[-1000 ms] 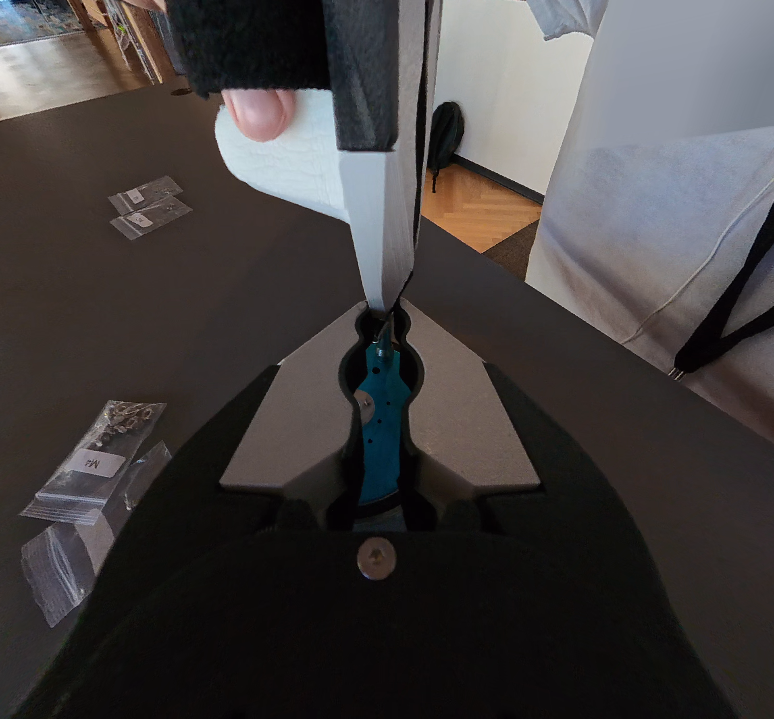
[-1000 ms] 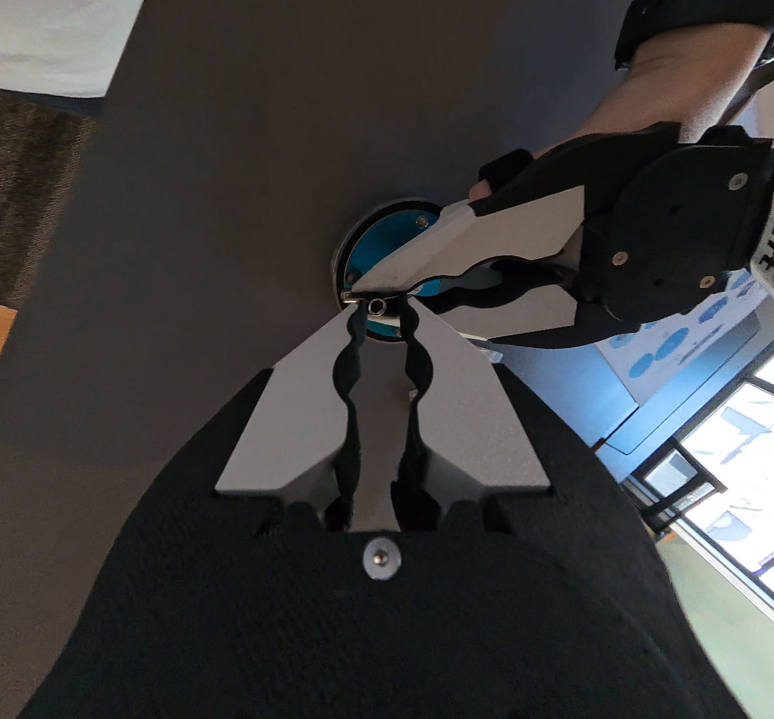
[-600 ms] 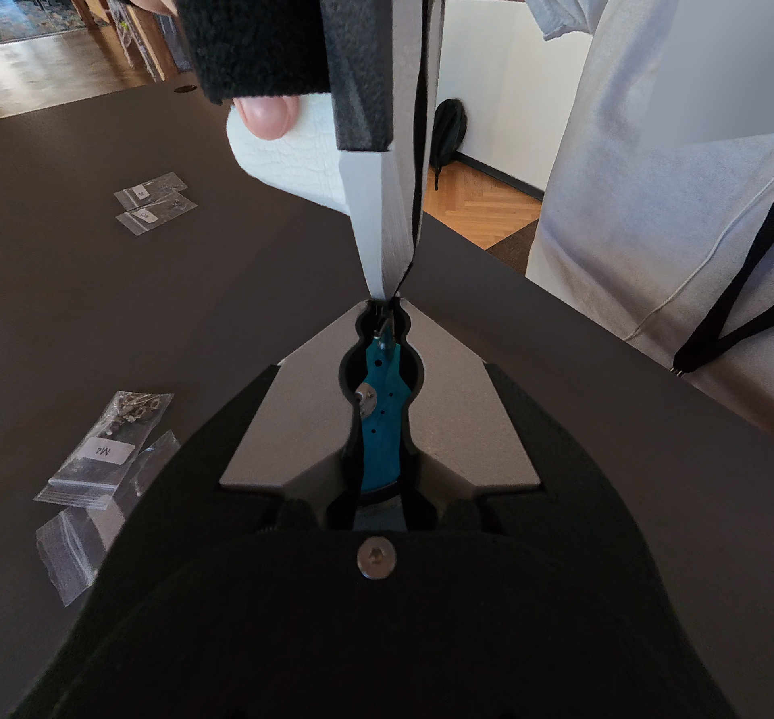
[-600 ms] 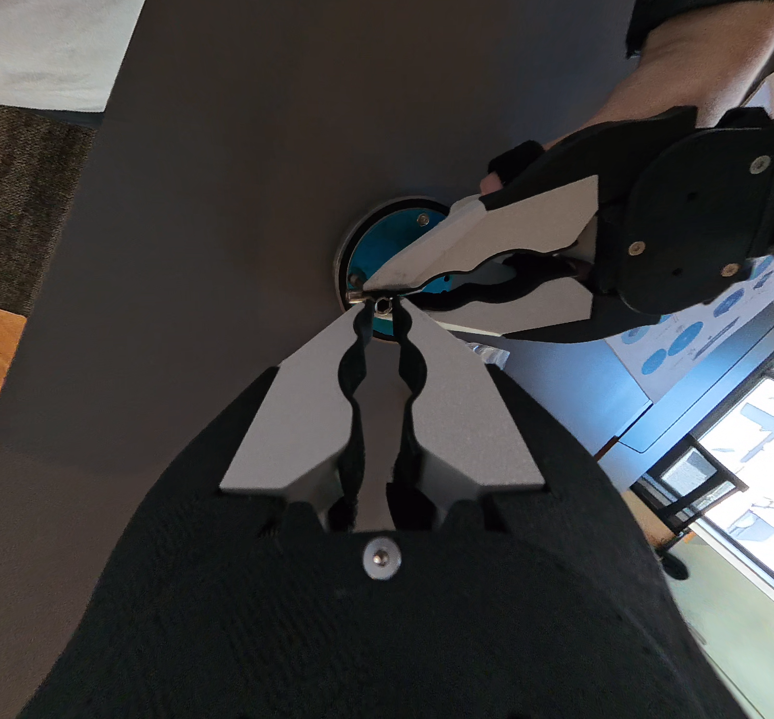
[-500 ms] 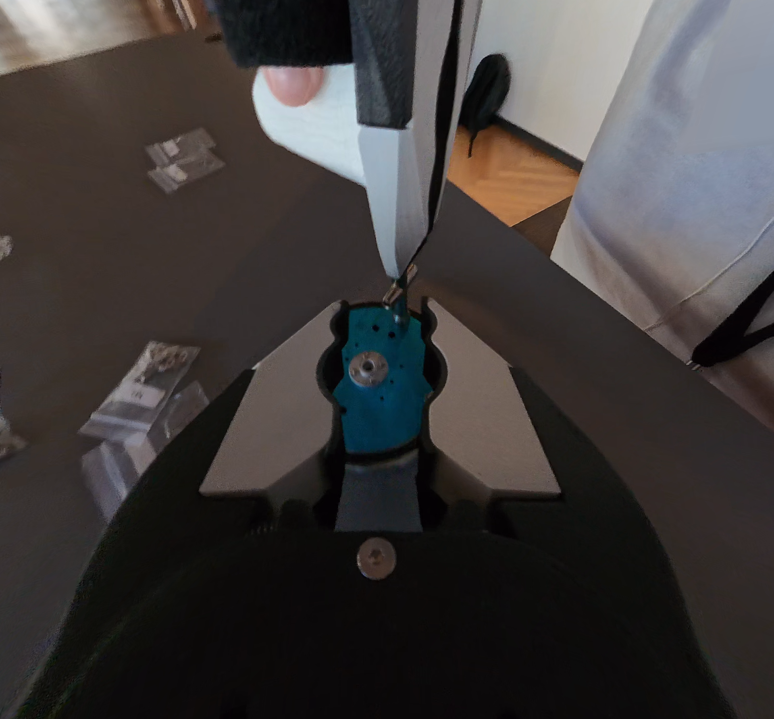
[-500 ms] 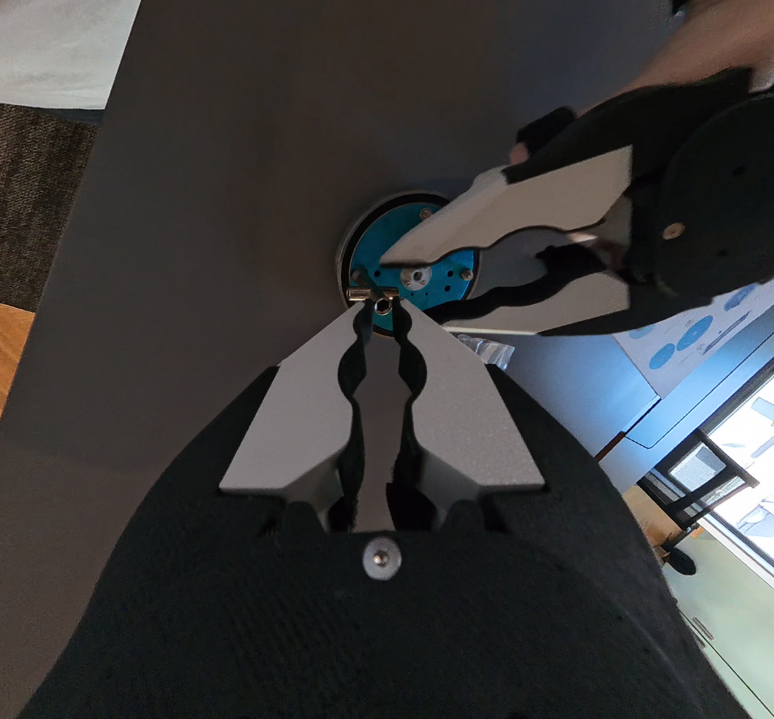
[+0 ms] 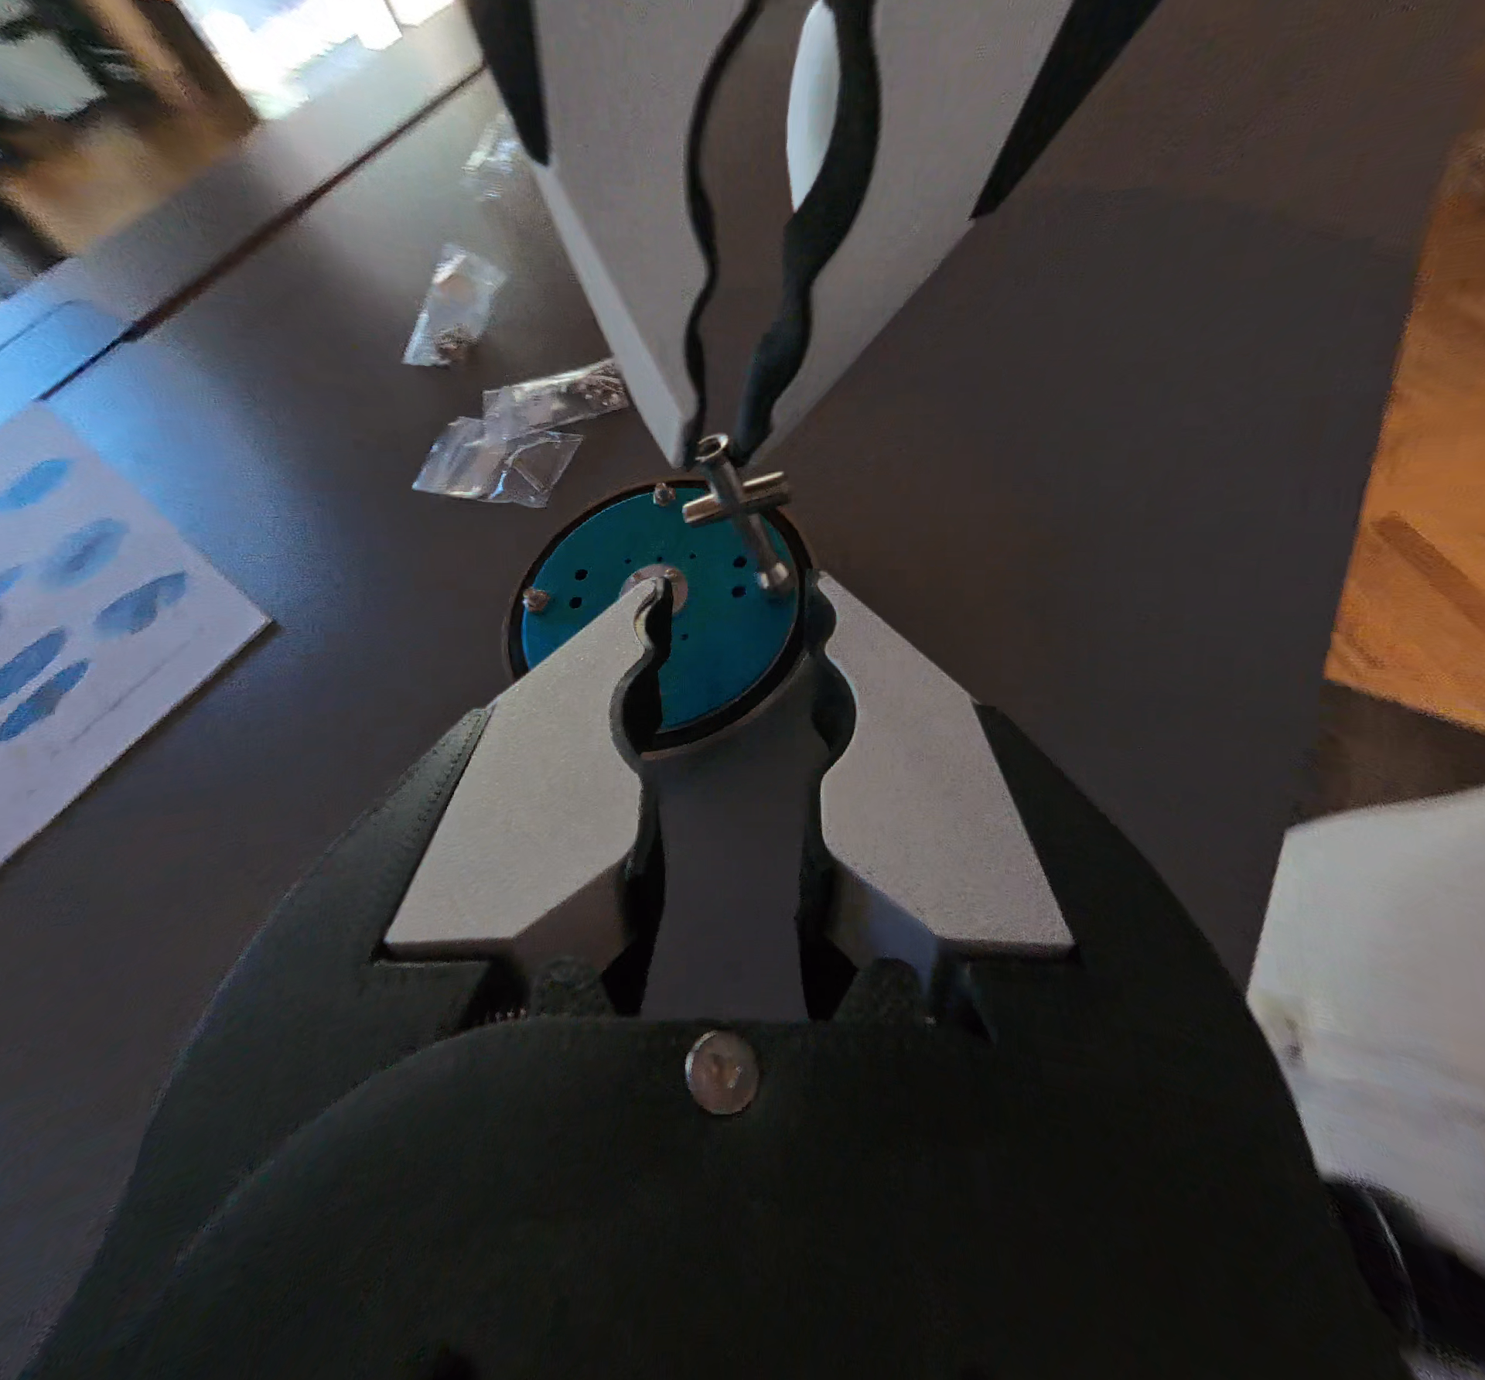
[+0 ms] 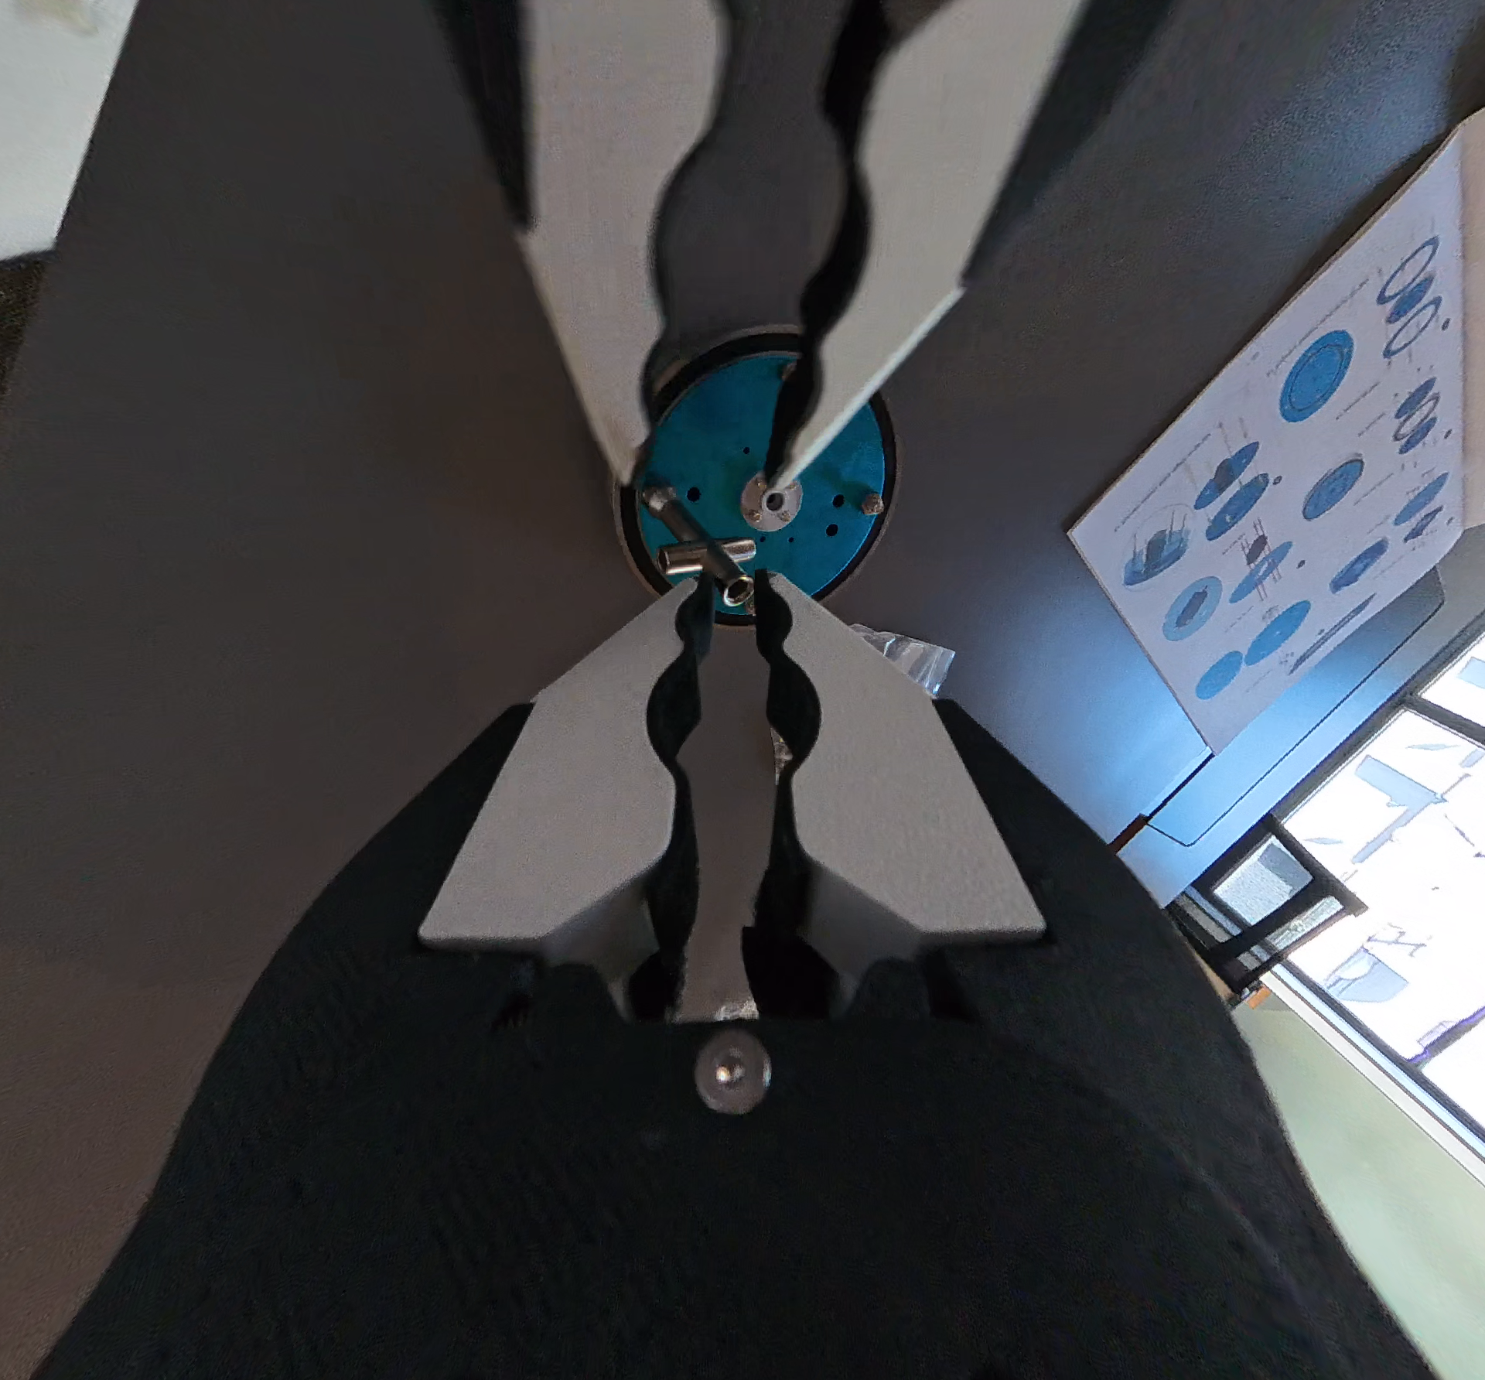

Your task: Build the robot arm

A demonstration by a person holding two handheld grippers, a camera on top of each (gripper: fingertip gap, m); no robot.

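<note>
Our right gripper (image 8: 727,592) pinches a silver cross-shaped metal socket wrench (image 8: 701,550) on the round blue perforated disc (image 8: 836,473); our left gripper (image 7: 727,594) is spread over it.

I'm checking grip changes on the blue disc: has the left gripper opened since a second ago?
Yes. The left gripper, then clamped on the blue disc, now stands open over it, one fingertip at the disc's centre hub.

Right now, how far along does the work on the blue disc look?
Done: two small fasteners stand at the rim of the blue disc. In hand: the right gripper is shut on a cross wrench whose far end seems to sit on a third rim spot; the left gripper is open astride the disc. Left: tightness cannot be told; small bags lie beside it.
</note>
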